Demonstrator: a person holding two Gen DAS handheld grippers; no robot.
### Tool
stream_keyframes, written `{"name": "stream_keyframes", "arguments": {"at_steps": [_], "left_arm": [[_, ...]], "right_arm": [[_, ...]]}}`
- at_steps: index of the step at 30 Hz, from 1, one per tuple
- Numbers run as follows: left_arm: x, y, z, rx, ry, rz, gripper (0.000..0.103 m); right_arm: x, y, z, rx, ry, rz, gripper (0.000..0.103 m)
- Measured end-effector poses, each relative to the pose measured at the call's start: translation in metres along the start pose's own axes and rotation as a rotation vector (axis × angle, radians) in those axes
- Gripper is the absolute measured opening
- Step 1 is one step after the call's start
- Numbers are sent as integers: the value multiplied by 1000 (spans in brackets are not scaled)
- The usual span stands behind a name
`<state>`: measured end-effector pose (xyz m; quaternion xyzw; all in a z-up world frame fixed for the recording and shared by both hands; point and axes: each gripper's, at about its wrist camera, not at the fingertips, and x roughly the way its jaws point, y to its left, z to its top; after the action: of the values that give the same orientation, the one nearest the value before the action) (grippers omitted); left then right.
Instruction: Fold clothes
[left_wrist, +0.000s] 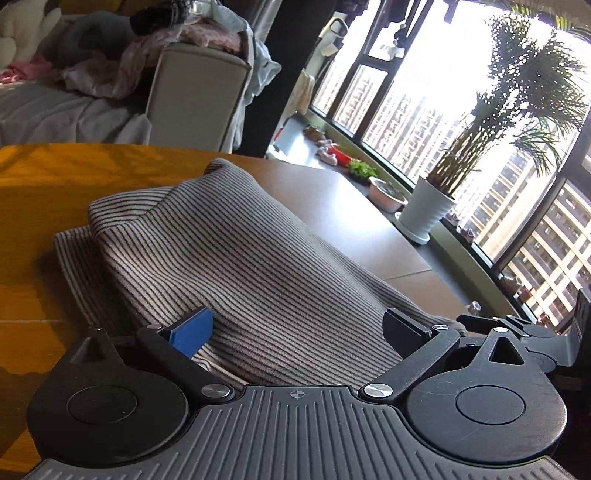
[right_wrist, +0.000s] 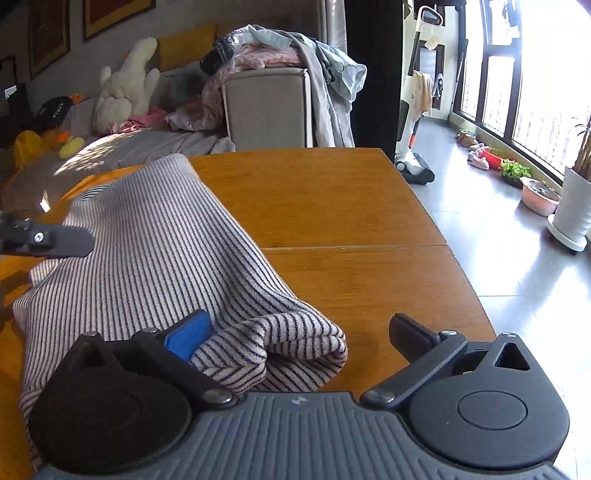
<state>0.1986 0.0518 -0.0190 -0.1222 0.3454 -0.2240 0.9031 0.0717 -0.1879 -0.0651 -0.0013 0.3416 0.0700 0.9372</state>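
The grey knitted garment with thin dark stripes (left_wrist: 236, 254) lies partly folded on the orange wooden table (right_wrist: 332, 192), and both the left gripper (left_wrist: 299, 328) and right gripper (right_wrist: 301, 332) stand wide, holding nothing, so the next fold probably needs a fresh grasp at its near edge.

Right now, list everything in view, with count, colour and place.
striped garment: one, grey-white with dark stripes, folded on the table
table: one, orange-brown wood, under the garment
sofa: one, grey, behind the table
heap of clothes: one, pink, grey and pale blue, on the sofa arm
plush toy: one, white, on the sofa
potted palm: one, green in a white pot, by the window
left gripper: open, over the garment
right gripper: open, at the garment's near corner
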Motion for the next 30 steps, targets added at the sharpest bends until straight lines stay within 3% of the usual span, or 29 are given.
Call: {"name": "stream_keyframes", "arguments": {"at_steps": [6, 15, 22, 30], "left_arm": [[2, 1, 1, 32, -17, 33, 102], [-6, 8, -3, 5, -19, 13, 103], [-6, 1, -10, 65, -11, 27, 103], [-3, -4, -16, 107, -17, 40, 103]], "right_arm": [[-16, 29, -16, -62, -5, 97, 103], [-34, 26, 4, -55, -97, 106, 103], [-3, 28, -2, -32, 21, 125, 103], [-4, 26, -4, -16, 28, 140, 103]]}}
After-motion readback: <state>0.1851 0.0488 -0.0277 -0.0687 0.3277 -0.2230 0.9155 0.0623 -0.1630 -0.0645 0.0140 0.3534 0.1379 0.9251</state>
